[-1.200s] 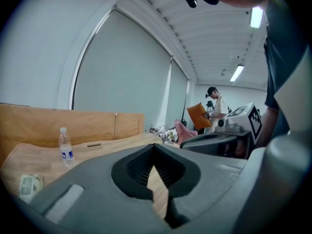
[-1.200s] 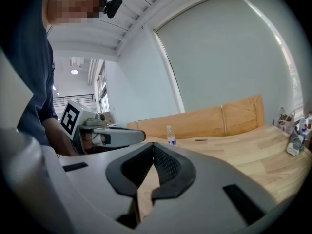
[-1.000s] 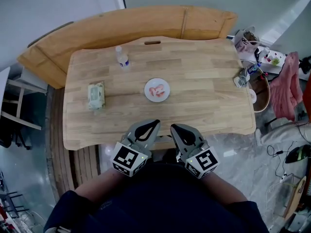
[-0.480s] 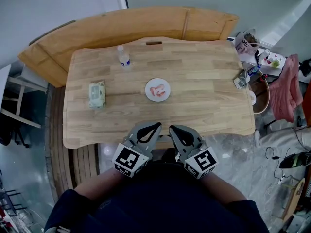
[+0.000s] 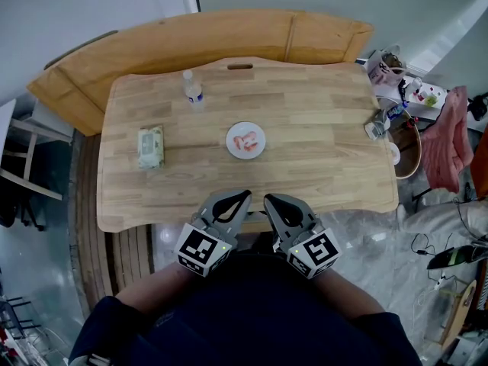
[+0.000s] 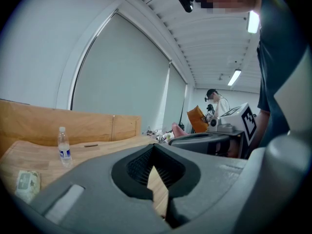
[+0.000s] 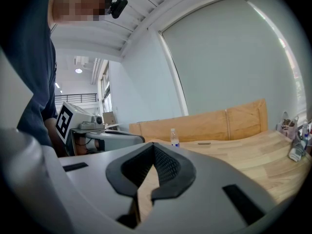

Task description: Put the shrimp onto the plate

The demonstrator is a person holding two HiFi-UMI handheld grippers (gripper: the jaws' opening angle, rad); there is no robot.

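Observation:
A small white plate sits mid-table on the wooden table, with pink shrimp lying on it. Both grippers hover side by side at the table's near edge, close to my body and well short of the plate. My left gripper is shut with nothing in it; in its own view the jaws meet over bare wood. My right gripper is likewise shut and empty. The plate does not show in either gripper view.
A water bottle stands at the far left of the table, and a pack of wipes lies at the left. A small object rests at the right edge. A wooden bench curves behind; clutter and pink cloth lie right.

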